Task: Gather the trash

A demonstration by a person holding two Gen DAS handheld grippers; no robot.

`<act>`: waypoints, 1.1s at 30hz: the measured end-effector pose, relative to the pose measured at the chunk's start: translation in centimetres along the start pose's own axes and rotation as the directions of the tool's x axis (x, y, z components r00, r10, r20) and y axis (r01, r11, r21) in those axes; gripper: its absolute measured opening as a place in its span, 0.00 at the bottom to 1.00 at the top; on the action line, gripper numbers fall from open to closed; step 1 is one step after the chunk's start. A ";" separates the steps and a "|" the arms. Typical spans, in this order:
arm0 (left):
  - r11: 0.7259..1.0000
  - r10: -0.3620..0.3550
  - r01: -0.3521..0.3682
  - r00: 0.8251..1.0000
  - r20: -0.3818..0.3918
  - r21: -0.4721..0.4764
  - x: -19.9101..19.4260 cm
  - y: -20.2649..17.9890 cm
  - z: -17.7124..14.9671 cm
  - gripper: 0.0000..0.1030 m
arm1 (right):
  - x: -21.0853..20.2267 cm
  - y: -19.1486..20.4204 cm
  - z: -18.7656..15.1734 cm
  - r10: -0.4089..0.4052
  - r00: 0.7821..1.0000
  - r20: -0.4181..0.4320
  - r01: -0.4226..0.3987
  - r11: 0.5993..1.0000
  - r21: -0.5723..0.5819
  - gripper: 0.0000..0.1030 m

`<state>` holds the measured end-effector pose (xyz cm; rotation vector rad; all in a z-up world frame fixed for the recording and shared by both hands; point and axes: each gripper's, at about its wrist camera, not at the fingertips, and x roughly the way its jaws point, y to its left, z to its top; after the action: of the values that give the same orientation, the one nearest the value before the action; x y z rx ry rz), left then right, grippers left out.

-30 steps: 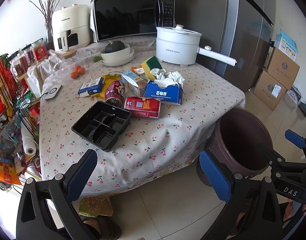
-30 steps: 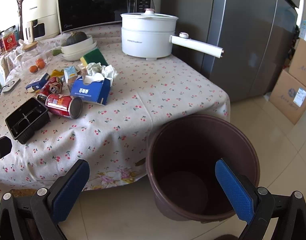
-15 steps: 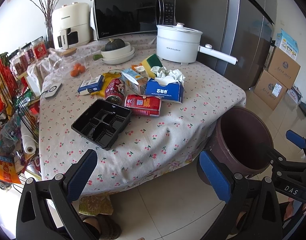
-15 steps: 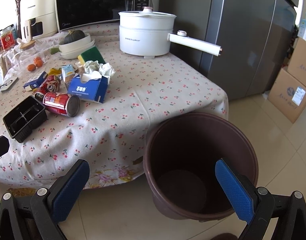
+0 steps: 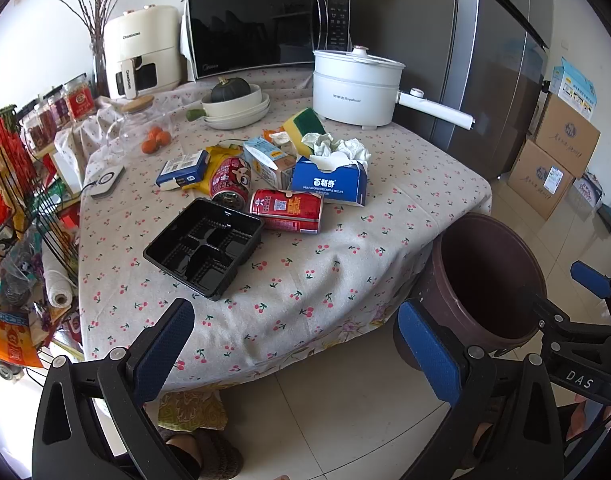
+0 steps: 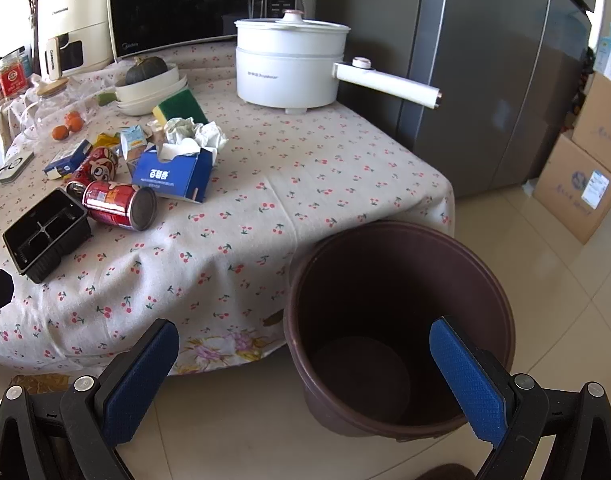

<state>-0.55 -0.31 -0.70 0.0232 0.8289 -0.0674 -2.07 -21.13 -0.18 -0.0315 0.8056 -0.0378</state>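
Note:
A pile of trash lies on the cherry-print tablecloth [image 5: 305, 280]: a black plastic tray [image 5: 204, 246] [image 6: 45, 234], two red cans [image 5: 287, 211] [image 6: 119, 204], a blue tissue box [image 5: 329, 184] [image 6: 171, 174], crumpled tissue [image 5: 337, 146], a small carton [image 5: 267, 162] and a blue packet [image 5: 182, 168]. A brown bin [image 6: 397, 320] [image 5: 485, 280] stands on the floor at the table's right corner; nothing shows inside it. My left gripper [image 5: 297, 350] is open and empty, below the table's front edge. My right gripper [image 6: 305, 372] is open and empty, over the bin's near rim.
At the back of the table stand a white electric pot [image 5: 357, 88] with a long handle, a microwave [image 5: 265, 30], an air fryer [image 5: 143, 52] and stacked bowls [image 5: 235, 106]. A cluttered wire rack [image 5: 17, 208] is left; a grey fridge [image 6: 485, 68] and cardboard boxes [image 5: 557, 156] are right.
Both grippers have drifted slightly back and up, so the table and bin sit a little lower in view. Nothing on the table has moved. Both stay open.

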 end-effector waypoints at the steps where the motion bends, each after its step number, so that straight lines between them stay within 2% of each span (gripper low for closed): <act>1: 1.000 0.001 -0.001 1.000 -0.001 0.000 0.0 0.1 -0.1 1.00 | 0.0 0.0 0.0 -0.001 1.000 0.000 0.001 1.000 0.001 1.00; 25: 1.000 0.003 -0.003 1.000 -0.004 -0.001 0.0 -0.3 0.3 1.00 | 0.1 -0.2 -0.1 -0.005 1.000 -0.004 0.005 1.000 0.004 1.00; 33: 1.000 0.019 -0.019 1.000 -0.008 -0.005 0.1 0.7 -0.1 1.00 | 0.1 -0.5 -0.1 -0.018 1.000 -0.003 0.018 1.000 0.012 1.00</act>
<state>-0.47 0.41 -0.83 0.0268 0.8363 -0.0473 -2.08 -21.62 -0.28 -0.0272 0.8074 -0.0603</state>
